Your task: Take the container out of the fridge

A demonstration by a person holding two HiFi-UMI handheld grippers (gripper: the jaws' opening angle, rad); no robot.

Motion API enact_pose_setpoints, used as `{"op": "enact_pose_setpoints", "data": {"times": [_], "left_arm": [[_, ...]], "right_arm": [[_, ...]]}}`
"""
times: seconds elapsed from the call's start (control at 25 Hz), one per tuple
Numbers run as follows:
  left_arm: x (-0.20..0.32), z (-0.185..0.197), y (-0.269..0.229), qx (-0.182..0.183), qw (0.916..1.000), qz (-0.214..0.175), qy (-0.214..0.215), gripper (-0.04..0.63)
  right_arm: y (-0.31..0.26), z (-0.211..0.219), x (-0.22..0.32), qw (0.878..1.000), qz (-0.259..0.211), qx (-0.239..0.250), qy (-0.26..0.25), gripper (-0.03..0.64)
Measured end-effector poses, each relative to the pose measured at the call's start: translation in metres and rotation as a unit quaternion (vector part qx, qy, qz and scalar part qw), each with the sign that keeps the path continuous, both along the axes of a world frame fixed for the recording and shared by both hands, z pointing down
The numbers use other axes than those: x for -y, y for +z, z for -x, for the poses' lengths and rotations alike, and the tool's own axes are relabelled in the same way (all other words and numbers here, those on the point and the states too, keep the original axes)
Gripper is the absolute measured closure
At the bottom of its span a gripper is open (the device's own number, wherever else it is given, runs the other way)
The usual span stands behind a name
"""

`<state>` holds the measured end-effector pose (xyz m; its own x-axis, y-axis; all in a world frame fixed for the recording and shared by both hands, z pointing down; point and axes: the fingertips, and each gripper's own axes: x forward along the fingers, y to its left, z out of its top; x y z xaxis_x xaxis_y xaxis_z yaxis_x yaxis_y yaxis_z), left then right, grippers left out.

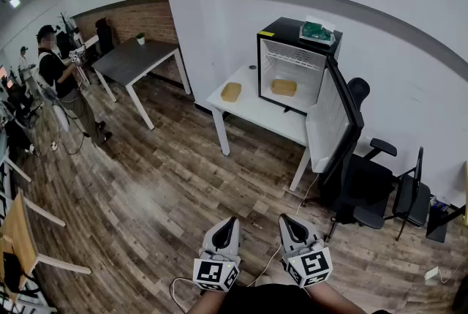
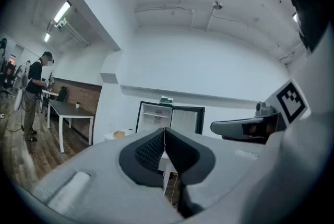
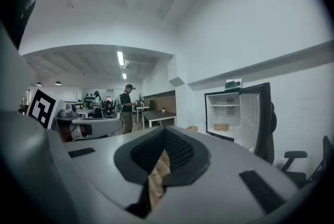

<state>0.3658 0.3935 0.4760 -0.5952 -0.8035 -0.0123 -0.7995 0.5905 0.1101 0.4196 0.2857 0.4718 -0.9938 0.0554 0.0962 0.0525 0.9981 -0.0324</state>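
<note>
A black mini fridge [image 1: 296, 60] stands on a white table [image 1: 256, 111] with its door [image 1: 333, 122] swung wide open. A tan container [image 1: 284, 87] lies on the fridge's floor; the right gripper view shows that container [image 3: 221, 127] small and far off. A second tan container [image 1: 231, 91] lies on the table left of the fridge. Both grippers hover low over the wooden floor, well short of the table. My left gripper [image 1: 228, 221] [image 2: 165, 130] is shut and empty. My right gripper [image 1: 289, 219] [image 3: 164, 130] has its tips together with nothing between them.
A green box [image 1: 316, 31] lies on top of the fridge. Two black office chairs [image 1: 362, 188] [image 1: 409, 195] stand right of the open door. A grey table [image 1: 135, 60] and a standing person [image 1: 62, 86] are at the far left. A cable runs across the floor near my grippers.
</note>
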Motion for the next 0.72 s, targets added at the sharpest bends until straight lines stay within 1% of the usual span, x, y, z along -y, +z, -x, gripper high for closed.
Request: {"op": "enact_pose_setpoints", "data": {"times": [0.16, 0.32, 0.56, 0.72], "left_arm": [[0.004, -0.015, 0.007, -0.010, 0.9999, 0.000, -0.003, 0.580], [0.005, -0.014, 0.008, -0.007, 0.9999, 0.010, -0.002, 0.578], [0.008, 0.006, 0.009, -0.008, 0.9998, 0.007, 0.014, 0.580], [0.015, 0.032, 0.013, -0.012, 0.9995, 0.004, 0.029, 0.580]], "right_arm": [[0.008, -0.023, 0.007, 1.000, -0.003, -0.007, 0.005, 0.618], [0.017, -0.026, 0.015, 1.000, 0.014, -0.012, 0.017, 0.618], [0.017, -0.006, 0.021, 1.000, -0.001, -0.009, 0.026, 0.618], [0.021, 0.022, 0.027, 0.999, 0.001, -0.015, 0.038, 0.618]]}}
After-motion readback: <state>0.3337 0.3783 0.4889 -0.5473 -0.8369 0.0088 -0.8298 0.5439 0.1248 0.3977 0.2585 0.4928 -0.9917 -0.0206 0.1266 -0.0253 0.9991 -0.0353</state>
